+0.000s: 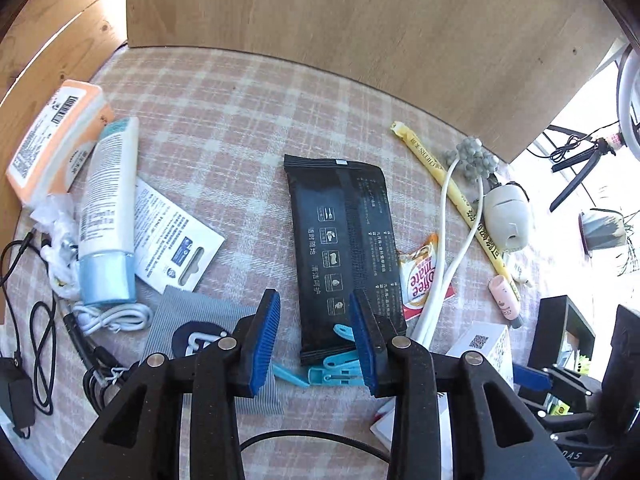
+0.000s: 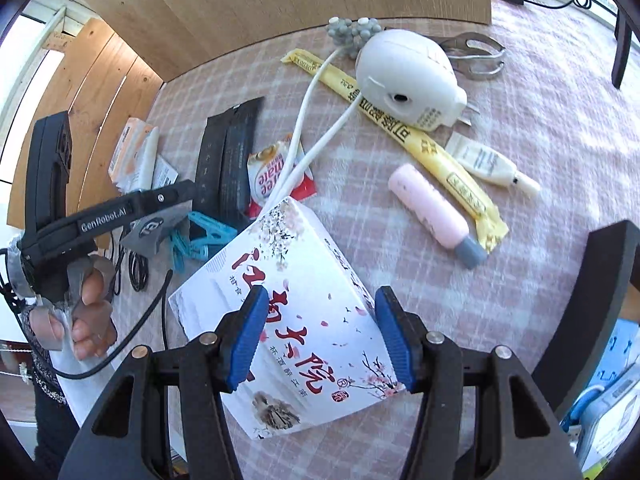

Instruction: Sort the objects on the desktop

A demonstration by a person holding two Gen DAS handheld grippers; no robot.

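Note:
My left gripper [image 1: 316, 340] points down at the checked tablecloth, open with nothing between its blue pads. Under it lie a black wipes packet [image 1: 344, 248], blue clothes pegs [image 1: 336, 368] and a grey ribbed cloth [image 1: 192, 316]. My right gripper [image 2: 320, 340] stands wide open over a white box with blossom print [image 2: 304, 312]. Its left pad covers part of the box's printed top and its right pad sits at the box's right edge. I see no grip on the box. A hand [image 2: 88, 312] holds the left gripper.
At the left lie an orange-white pack [image 1: 52, 136], a white-blue tube [image 1: 108, 208], a card and cables [image 1: 40, 344]. On the right are a white plug-in device [image 2: 404, 76], a yellow sachet [image 2: 424, 140], a pink tube [image 2: 432, 212], a small white tube [image 2: 488, 164], metal tongs [image 2: 476, 56] and a creamer packet [image 2: 272, 172]. A wooden board [image 1: 360, 40] stands behind.

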